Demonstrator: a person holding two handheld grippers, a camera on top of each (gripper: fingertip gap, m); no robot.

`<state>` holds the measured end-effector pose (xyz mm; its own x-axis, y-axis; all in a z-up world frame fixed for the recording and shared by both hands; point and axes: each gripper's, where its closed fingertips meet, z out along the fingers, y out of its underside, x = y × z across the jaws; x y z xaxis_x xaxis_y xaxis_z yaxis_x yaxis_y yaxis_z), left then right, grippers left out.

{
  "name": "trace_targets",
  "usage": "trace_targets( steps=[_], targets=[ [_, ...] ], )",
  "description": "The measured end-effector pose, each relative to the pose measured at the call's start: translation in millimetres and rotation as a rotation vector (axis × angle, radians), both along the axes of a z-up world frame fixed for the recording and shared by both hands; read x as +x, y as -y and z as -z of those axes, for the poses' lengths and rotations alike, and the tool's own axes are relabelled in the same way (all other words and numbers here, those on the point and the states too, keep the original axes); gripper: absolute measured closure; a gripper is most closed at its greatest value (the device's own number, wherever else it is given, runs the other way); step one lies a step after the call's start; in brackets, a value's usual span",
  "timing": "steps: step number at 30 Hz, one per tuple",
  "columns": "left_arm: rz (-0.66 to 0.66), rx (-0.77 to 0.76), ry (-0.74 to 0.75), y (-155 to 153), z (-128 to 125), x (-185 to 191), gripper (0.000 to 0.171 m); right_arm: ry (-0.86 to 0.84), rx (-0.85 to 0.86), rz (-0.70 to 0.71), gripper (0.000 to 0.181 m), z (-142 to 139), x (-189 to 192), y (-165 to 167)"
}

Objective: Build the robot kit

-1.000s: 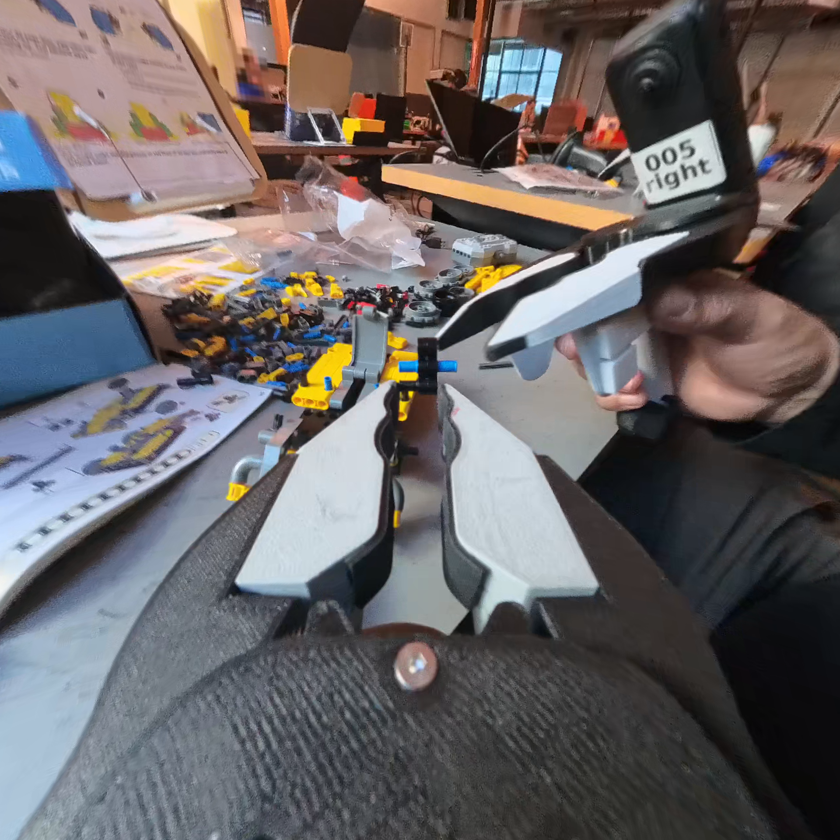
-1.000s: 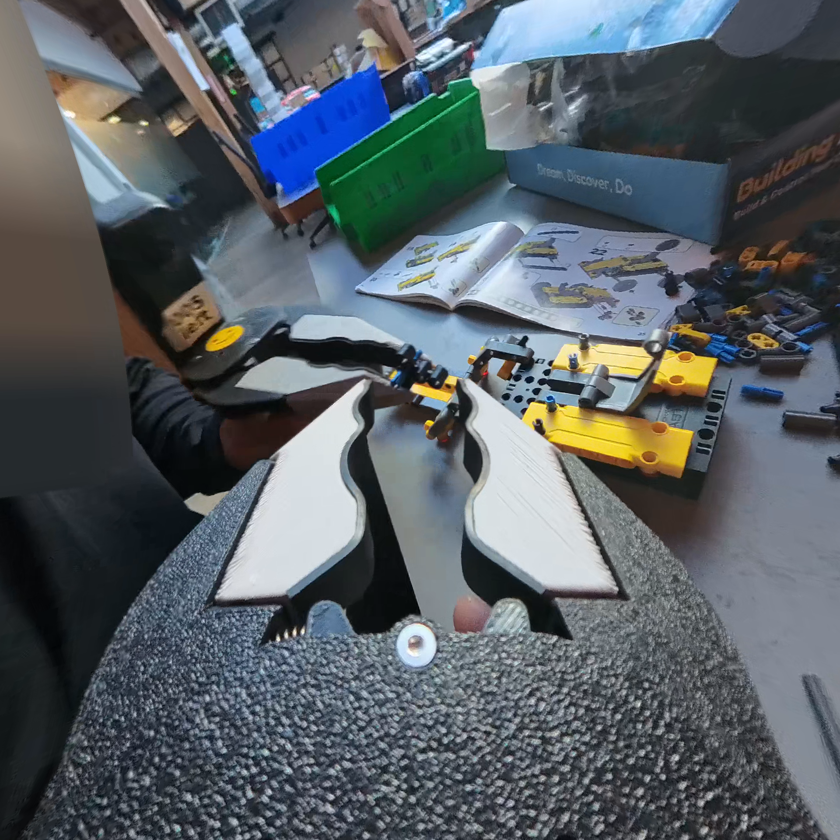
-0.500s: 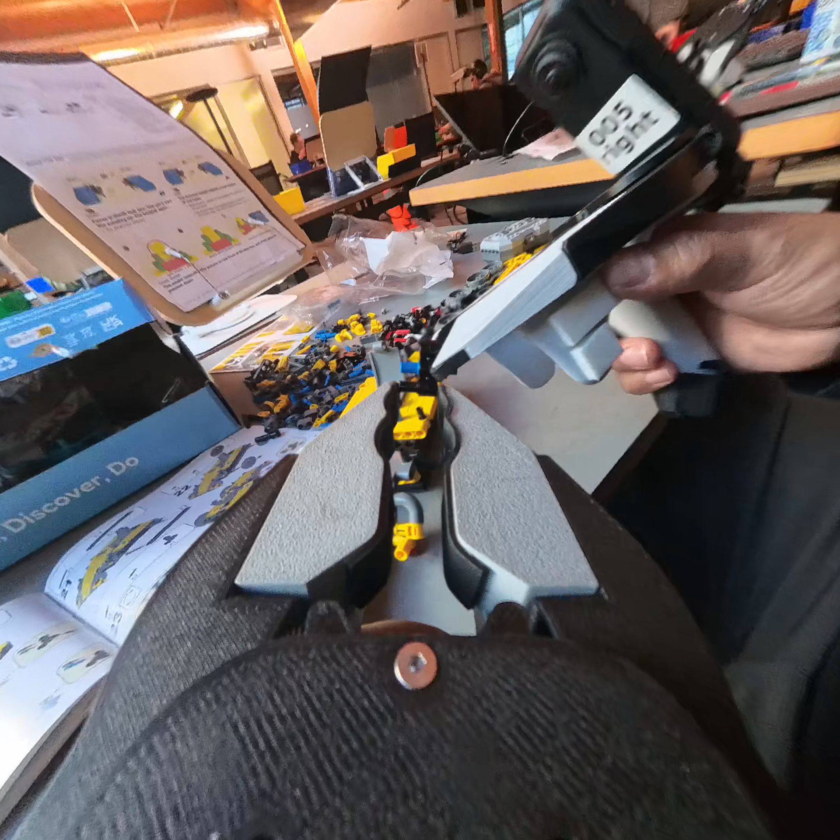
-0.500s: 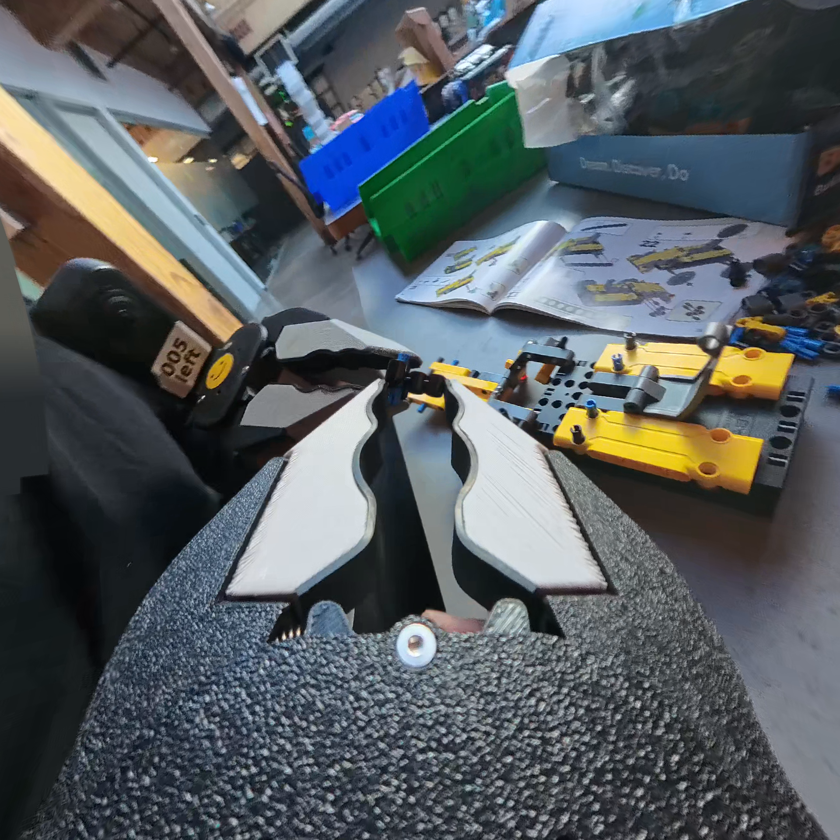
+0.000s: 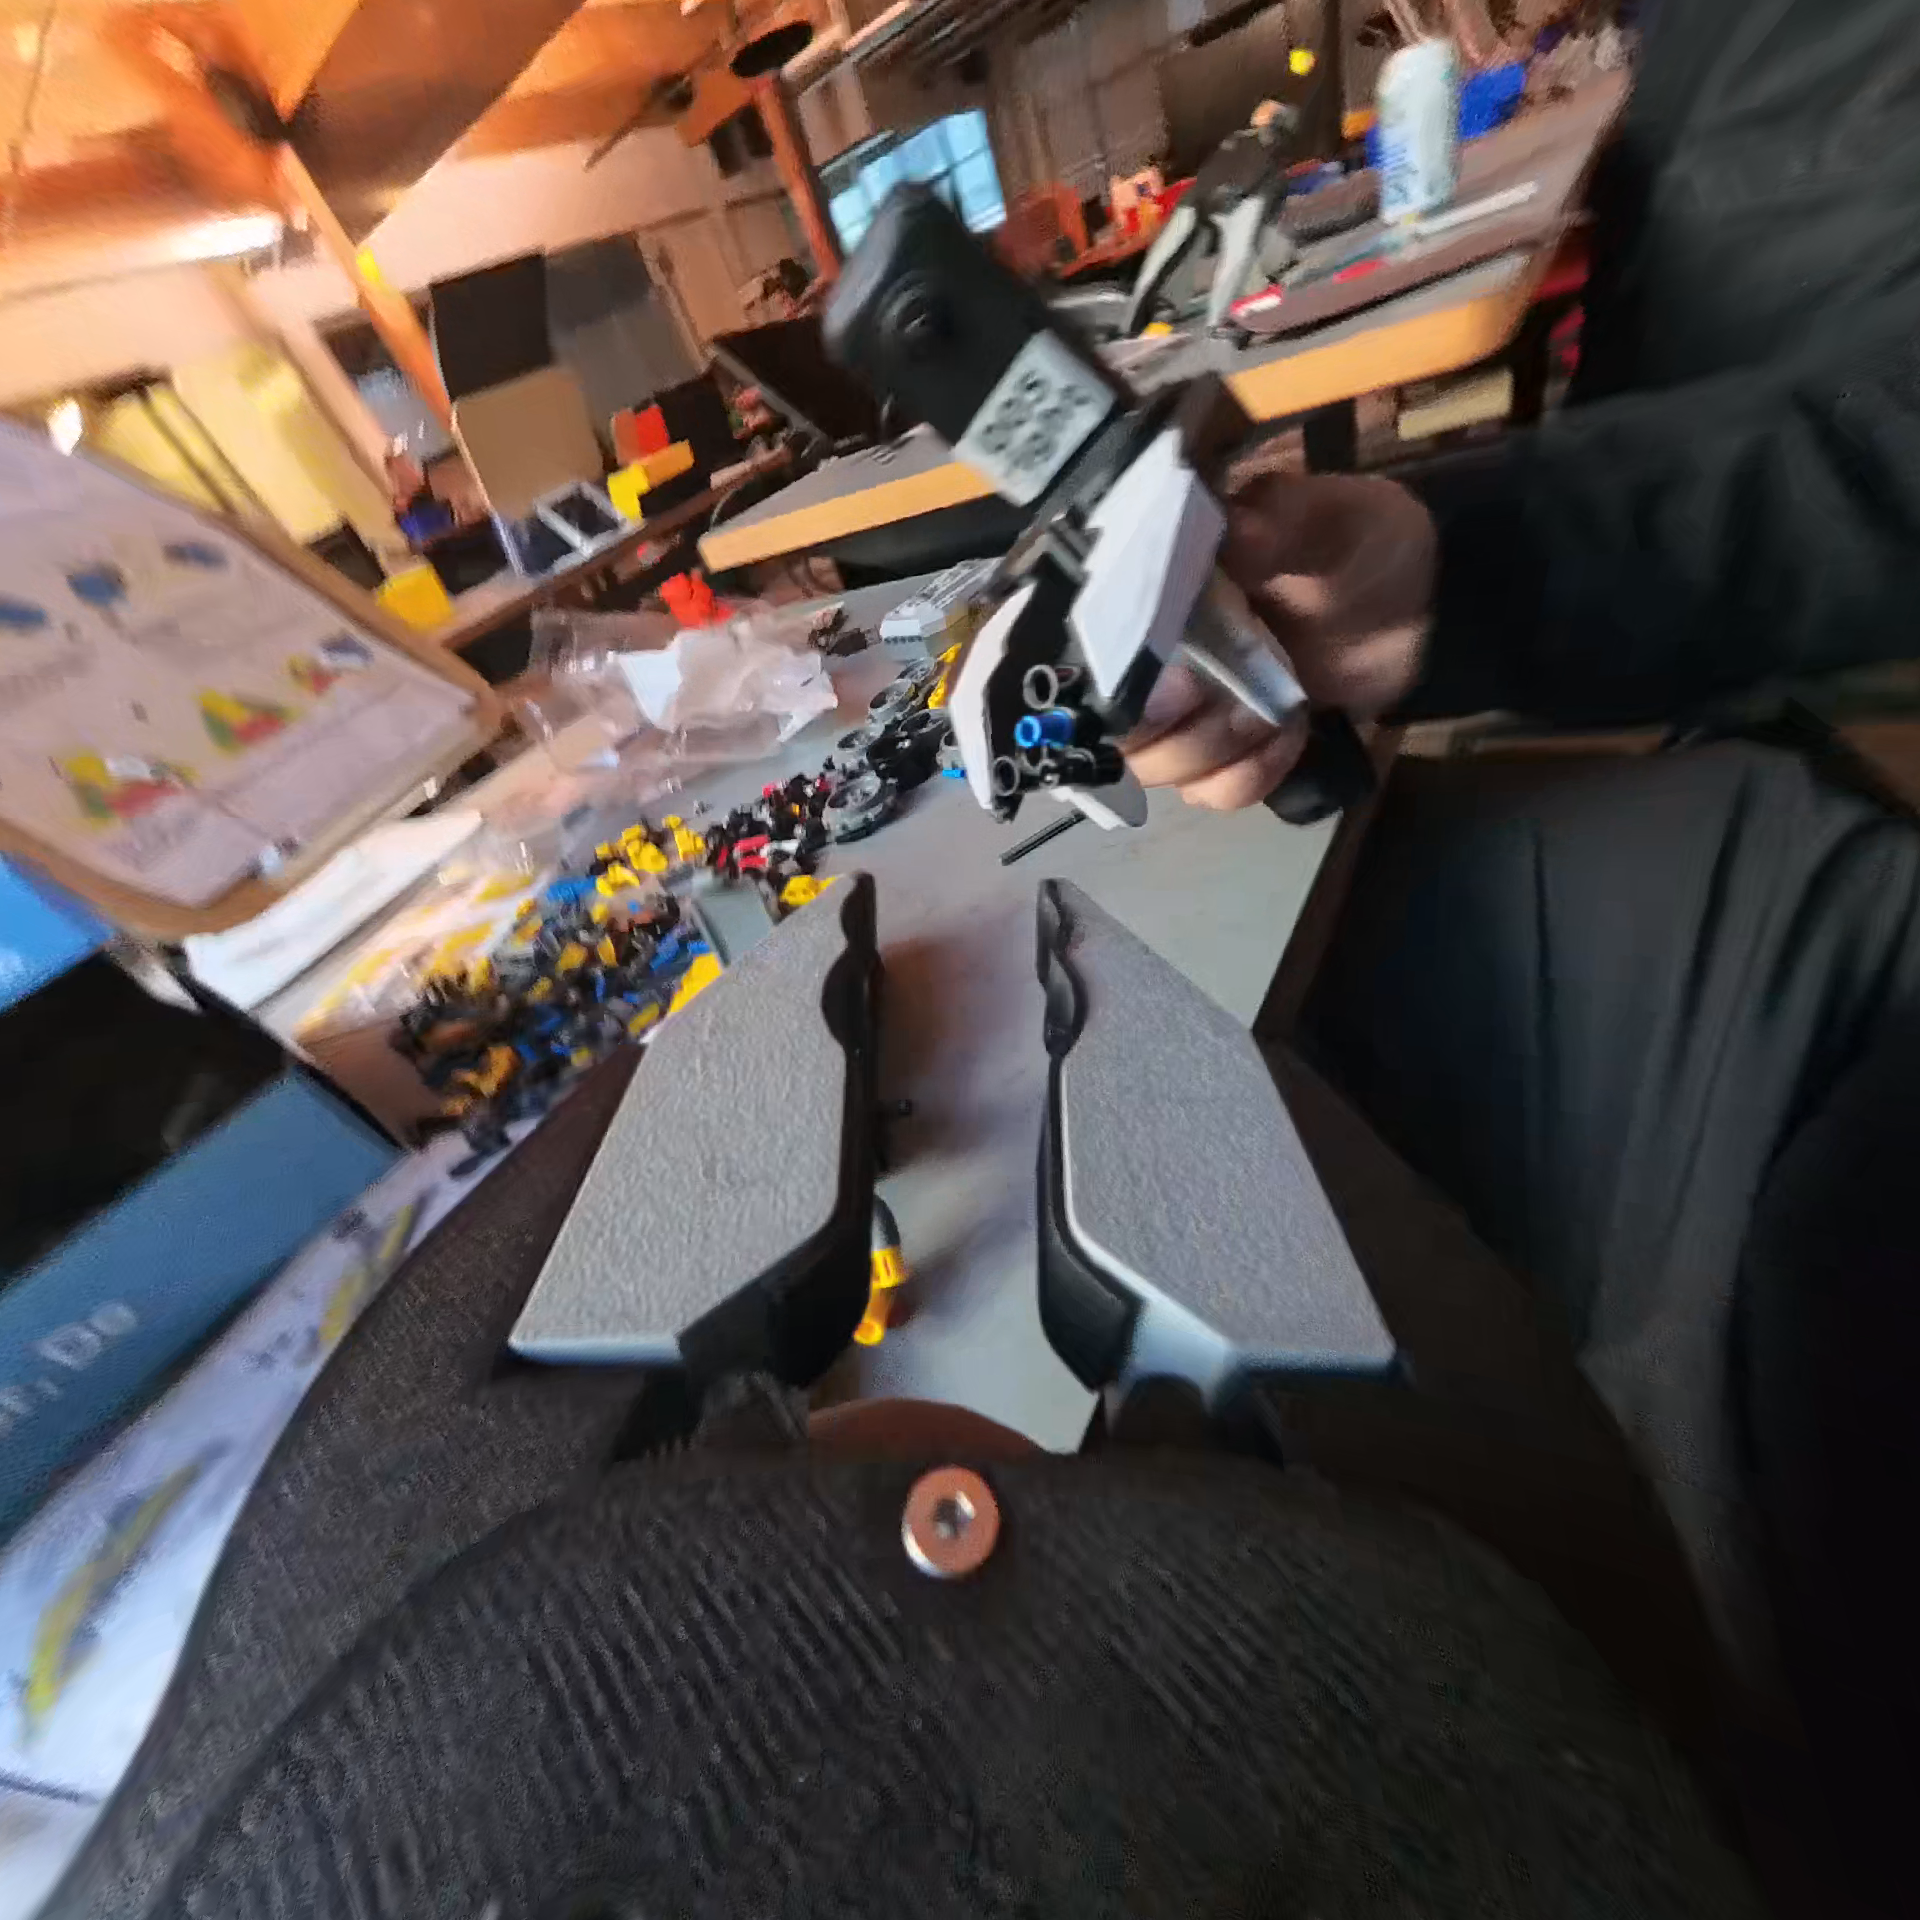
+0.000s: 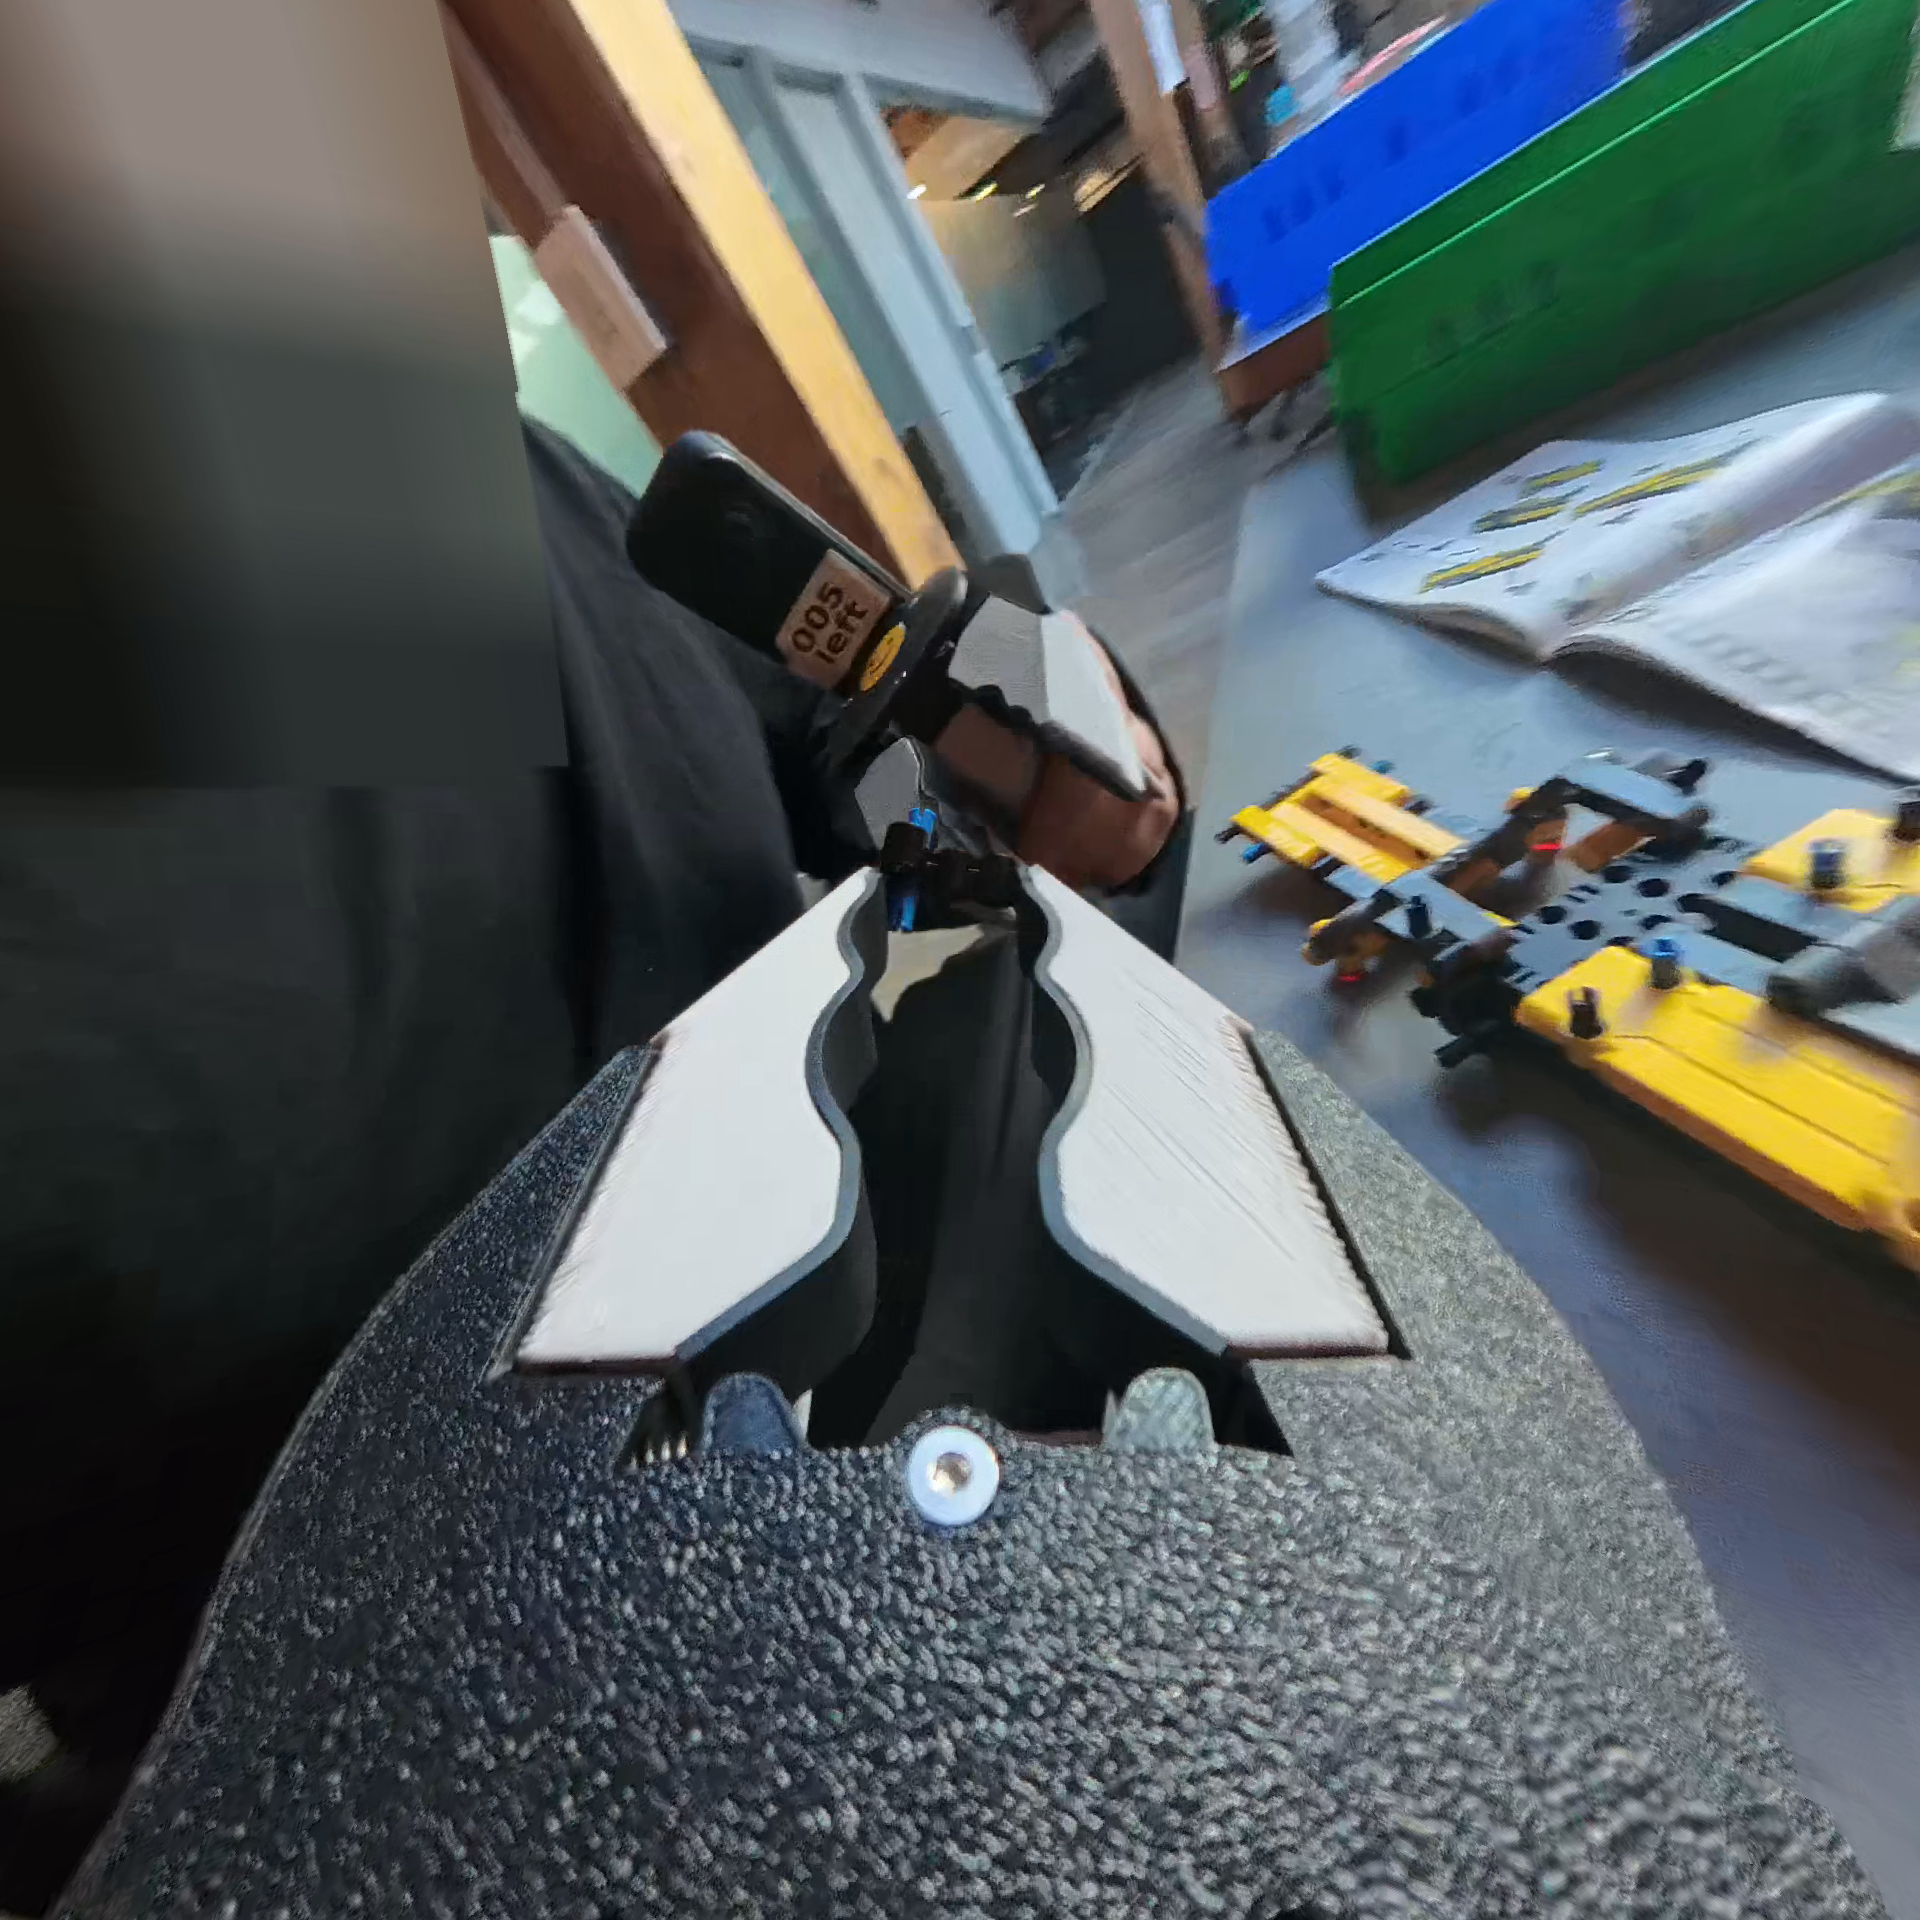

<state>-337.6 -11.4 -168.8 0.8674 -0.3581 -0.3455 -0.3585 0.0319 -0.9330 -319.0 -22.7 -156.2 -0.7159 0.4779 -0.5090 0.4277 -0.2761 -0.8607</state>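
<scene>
My right gripper (image 6: 951, 883) is shut on a small black connector with blue pins (image 6: 935, 868) and holds it in the air, off the table, close to the person's dark clothing. It also shows in the left wrist view (image 5: 1049, 779), with the connector (image 5: 1044, 743) between its tips. My left gripper (image 5: 956, 914) is open and empty above the grey table (image 5: 1143, 883). In the right wrist view it (image 6: 987, 748) sits just beyond the connector. A yellow and black brick assembly (image 6: 1558, 914) lies on the table to the right.
A pile of loose small parts (image 5: 582, 987) lies ahead on the left, with plastic bags (image 5: 717, 675) behind it. A blue box (image 5: 156, 1247), an open instruction booklet (image 6: 1662, 561) and a clipboard with a sheet (image 5: 208, 675) stand around. Green and blue bins (image 6: 1662, 208) stand farther off.
My left gripper has opened and drawn back from the assembly. My right gripper has carried the black connector up and away from the assembly, toward the person.
</scene>
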Motion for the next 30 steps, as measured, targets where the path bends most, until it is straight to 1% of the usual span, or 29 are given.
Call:
trace_targets(
  steps=[3,5,7,9,14,15,16,17,22,26,30],
  targets=[
    [0.071,0.071,-0.159,8,-1,15,0.148,0.008,-0.020,-0.110,0.157,3,8,9],
    [0.119,0.111,-0.215,14,-2,25,0.147,0.025,-0.032,-0.175,0.157,4,11,13],
    [0.134,0.139,-0.242,17,-3,29,0.147,0.040,-0.032,-0.215,0.157,7,12,15],
    [0.177,0.129,-0.251,21,-1,35,0.149,0.057,-0.045,-0.265,0.157,8,15,18],
    [0.214,0.098,-0.268,23,5,40,0.155,0.083,-0.042,-0.356,0.157,12,17,26],
    [0.212,0.101,-0.273,23,5,40,0.157,0.088,-0.040,-0.371,0.157,13,18,27],
    [0.207,0.103,-0.276,23,4,38,0.165,0.094,-0.034,-0.384,0.157,14,18,29],
    [0.215,0.098,-0.277,24,4,37,0.166,0.094,-0.032,-0.391,0.157,13,17,30],
    [0.230,0.082,-0.213,24,0,36,0.166,0.083,-0.037,-0.409,0.157,10,15,30],
    [0.248,0.054,-0.185,24,3,37,0.165,0.088,-0.046,-0.434,0.157,11,15,32],
    [0.235,0.034,-0.210,22,4,33,0.165,0.093,-0.040,-0.422,0.157,12,11,28]
  ],
)
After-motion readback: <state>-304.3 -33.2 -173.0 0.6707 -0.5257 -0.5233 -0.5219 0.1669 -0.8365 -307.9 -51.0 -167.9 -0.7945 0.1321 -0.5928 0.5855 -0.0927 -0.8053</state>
